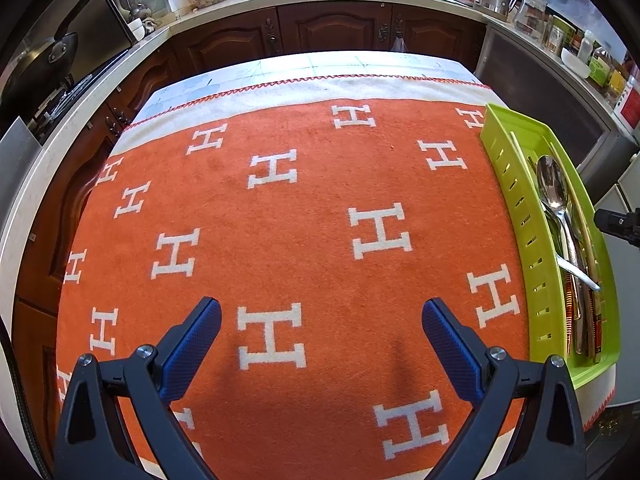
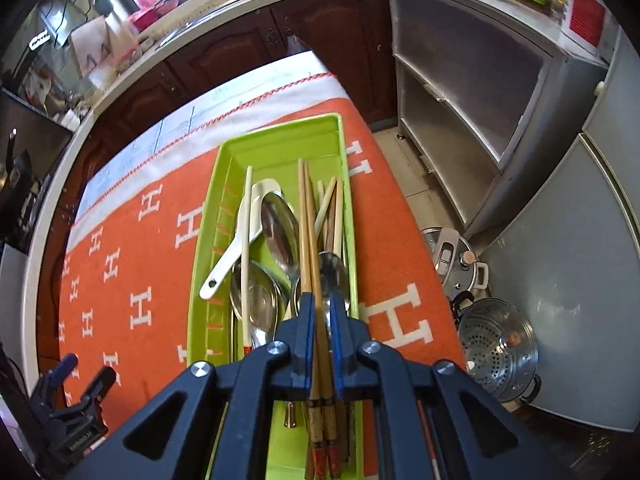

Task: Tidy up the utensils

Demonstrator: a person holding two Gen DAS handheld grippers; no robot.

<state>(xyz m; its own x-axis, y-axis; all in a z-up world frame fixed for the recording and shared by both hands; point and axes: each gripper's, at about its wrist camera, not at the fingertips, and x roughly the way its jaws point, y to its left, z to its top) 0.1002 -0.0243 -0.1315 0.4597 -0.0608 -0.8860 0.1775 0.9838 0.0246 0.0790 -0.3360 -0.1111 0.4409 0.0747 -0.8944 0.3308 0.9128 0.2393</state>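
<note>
Two brown chopsticks pinched by right hand-held gripper over near-full green tray; left hand-held gripper wide, tabletop bare.

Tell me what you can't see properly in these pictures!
- Chopsticks, right wrist view: lower ends cut off by the picture's edge, middle covered by the right gripper.
- Tray floor: buried under spoons.
- Left wrist view: tray's contents partly behind its near wall; left gripper holds nothing.

Both tongs, left and right, were dark navy plastic frames with triangular cut-outs, round silver screws at the joints, and textured blue pads on their fingers
</note>
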